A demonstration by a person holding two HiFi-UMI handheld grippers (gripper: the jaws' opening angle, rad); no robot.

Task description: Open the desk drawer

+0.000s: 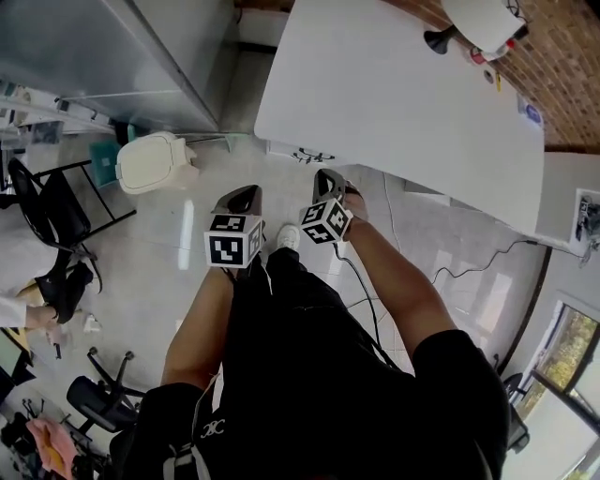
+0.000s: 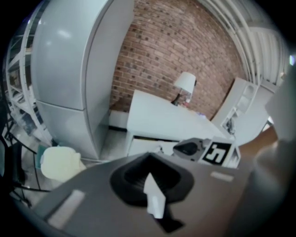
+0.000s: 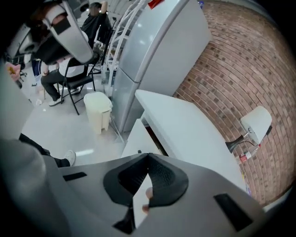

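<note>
A white desk (image 1: pixel 403 84) stands ahead of me, in front of a brick wall. Its white drawer front (image 1: pixel 305 153) shows under the near edge. In the right gripper view the drawer front (image 3: pixel 138 138) sticks out a little, with a dark gap behind it. The left gripper view shows the drawer front (image 2: pixel 144 144) straight ahead. My left gripper (image 1: pixel 246 194) is held in the air short of the desk, jaws shut and holding nothing. My right gripper (image 1: pixel 328 176) hovers closer to the drawer, apart from it, also shut and holding nothing. The right gripper (image 2: pixel 189 148) also appears in the left gripper view.
A white lidded bin (image 1: pixel 150 161) stands on the tiled floor left of the desk, next to a tall grey cabinet (image 1: pixel 122 47). A lamp (image 1: pixel 478 23) sits on the desk's far end. Black chairs (image 1: pixel 47 211) stand at the left. A cable (image 1: pixel 469 267) trails across the floor.
</note>
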